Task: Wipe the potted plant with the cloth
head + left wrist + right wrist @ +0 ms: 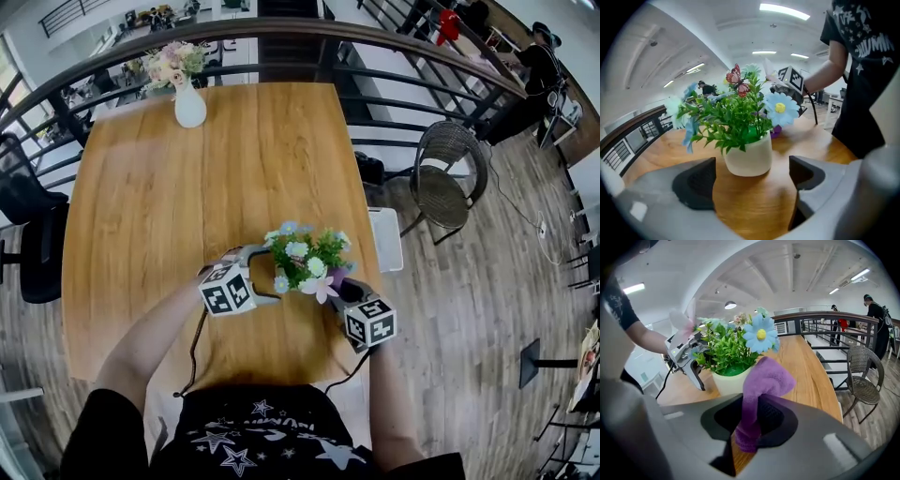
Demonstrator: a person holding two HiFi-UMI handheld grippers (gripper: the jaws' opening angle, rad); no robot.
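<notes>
Near table edge: white-potted plant (305, 262) with green plastic leaves and pale blue, white and pink flowers, upright on the light wooden table (178, 206), close to the person's body.
Left gripper (751, 180): jaws spread wide, nothing gripped; pot just ahead of the gap, clear of both pads.
Right gripper (749, 423): jaws pinched on a purple terry cloth (764, 378).
Cloth: lower end clamped, upper end bunched and lying against the pot's side, under a blue daisy.
Plant top: small red butterfly ornament (736, 77) above the leaves.
Far table end: white vase of pink flowers (189, 105), well apart from the pot.
Beside table: round wicker chair (450, 169) on plank floor, near a dark curved railing (394, 56).
</notes>
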